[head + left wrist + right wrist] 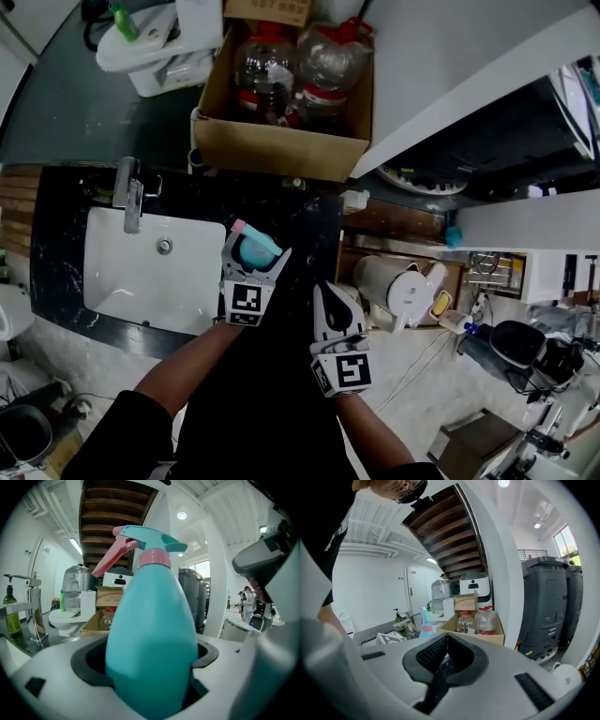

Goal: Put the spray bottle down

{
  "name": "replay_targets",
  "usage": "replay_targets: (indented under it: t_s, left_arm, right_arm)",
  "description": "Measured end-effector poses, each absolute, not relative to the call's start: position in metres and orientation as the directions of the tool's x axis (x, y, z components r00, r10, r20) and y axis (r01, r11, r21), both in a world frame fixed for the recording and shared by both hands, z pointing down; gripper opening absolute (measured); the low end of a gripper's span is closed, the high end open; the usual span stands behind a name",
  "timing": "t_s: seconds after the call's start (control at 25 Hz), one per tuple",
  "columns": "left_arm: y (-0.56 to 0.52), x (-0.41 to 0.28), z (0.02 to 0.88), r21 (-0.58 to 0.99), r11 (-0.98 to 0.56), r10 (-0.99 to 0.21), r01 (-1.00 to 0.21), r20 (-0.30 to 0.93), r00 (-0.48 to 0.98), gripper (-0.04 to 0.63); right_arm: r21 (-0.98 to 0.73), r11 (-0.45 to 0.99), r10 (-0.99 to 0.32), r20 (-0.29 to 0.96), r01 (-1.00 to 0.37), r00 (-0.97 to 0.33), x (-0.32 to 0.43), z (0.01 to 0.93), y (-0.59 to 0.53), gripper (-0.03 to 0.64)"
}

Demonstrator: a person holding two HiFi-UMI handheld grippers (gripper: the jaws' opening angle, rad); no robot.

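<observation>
Upright between left jaws, spray bottle [150, 634]

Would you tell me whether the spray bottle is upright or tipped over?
Upright: the spray bottle, nozzle on top, stands parallel to the faucet behind it, clamped in the left gripper's jaws.

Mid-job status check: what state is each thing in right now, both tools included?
Teal spray bottle with pink trigger: upright, gripped round its body.
Left tool: shut on the spray bottle.
Right tool: shut, empty.
White sink basin: empty, no water running.
Brown cardboard box: open-topped, holding two clear red-capped plastic bottles.
</observation>
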State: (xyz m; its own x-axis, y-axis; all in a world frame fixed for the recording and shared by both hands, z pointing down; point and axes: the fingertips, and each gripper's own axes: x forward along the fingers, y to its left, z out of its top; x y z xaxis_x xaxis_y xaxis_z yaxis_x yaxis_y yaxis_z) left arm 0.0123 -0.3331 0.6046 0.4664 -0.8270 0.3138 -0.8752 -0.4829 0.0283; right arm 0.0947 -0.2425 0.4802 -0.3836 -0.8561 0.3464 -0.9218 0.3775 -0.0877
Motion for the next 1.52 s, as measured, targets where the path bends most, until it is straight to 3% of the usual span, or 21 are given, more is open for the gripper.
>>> replay_targets:
  t_s: [1.52]
  left_arm:
    - [-0.324, 0.027, 0.641, 0.067, -0.547, -0.748, -0.835, 0.409, 0.523, 0.459]
  right_arm:
    - [-0.108, 0.348, -0.850, 0.384, -0.931, -0.362, 0.094, 0.502, -0.232, 0.017]
